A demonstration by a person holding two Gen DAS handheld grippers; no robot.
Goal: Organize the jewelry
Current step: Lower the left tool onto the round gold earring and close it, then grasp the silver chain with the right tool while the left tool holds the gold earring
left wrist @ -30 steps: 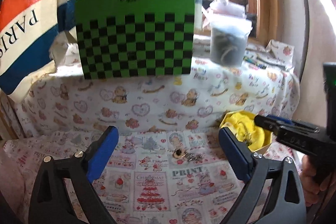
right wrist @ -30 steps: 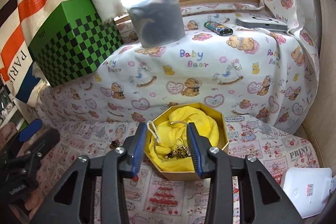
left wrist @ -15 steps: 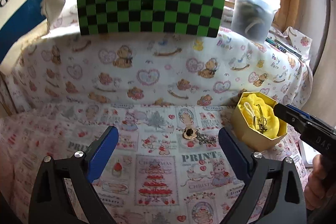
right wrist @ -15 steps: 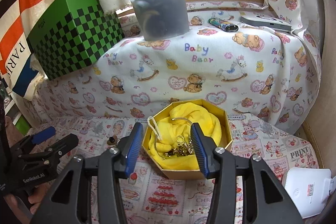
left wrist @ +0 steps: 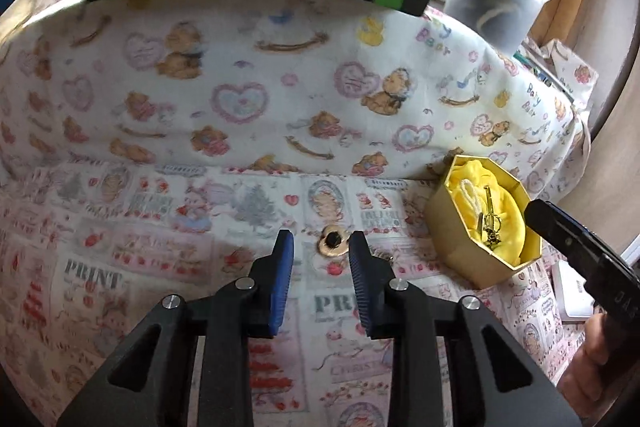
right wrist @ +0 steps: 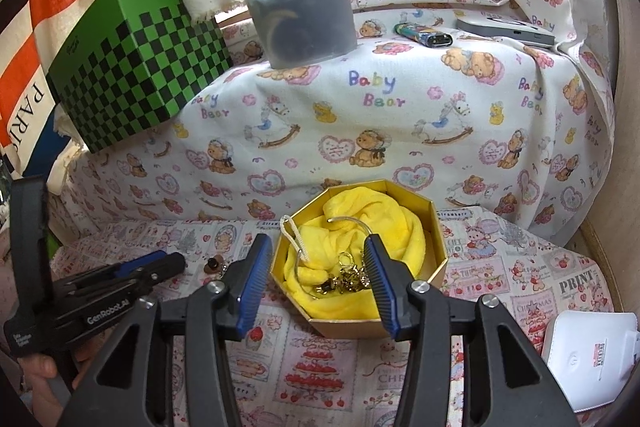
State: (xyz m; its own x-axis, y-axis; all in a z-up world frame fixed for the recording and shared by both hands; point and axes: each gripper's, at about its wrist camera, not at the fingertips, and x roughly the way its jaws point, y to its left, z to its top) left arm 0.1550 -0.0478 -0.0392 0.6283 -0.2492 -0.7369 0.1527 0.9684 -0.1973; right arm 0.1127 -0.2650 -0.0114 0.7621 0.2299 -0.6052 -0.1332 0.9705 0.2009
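- Left wrist view, left to right: the left gripper is seen pointing down at the printed cloth, its blue pads closing in on a small round gold piece with a dark centre.
- The piece is seen lying on the cloth between the two fingertips; no contact with either pad can be made out, and a thin chain end is visible just right of the right jaw.
- Well right of the jaws, a gold octagonal box lined with yellow fabric is seen, with gold jewelry and a white cord inside.
- At the far right, the right gripper is seen reaching over the box's rim.
- Right wrist view, left to right: the left gripper is seen low over the cloth, far left of the jaws, beside the round piece.
- The right gripper is seen with its jaws partly spread and nothing pinched; the left pad sits just outside the box's wall, the right one over the jewelry heap.
- Beyond the jaws, a green checkered box and a grey lidded tub are seen on a raised ledge.
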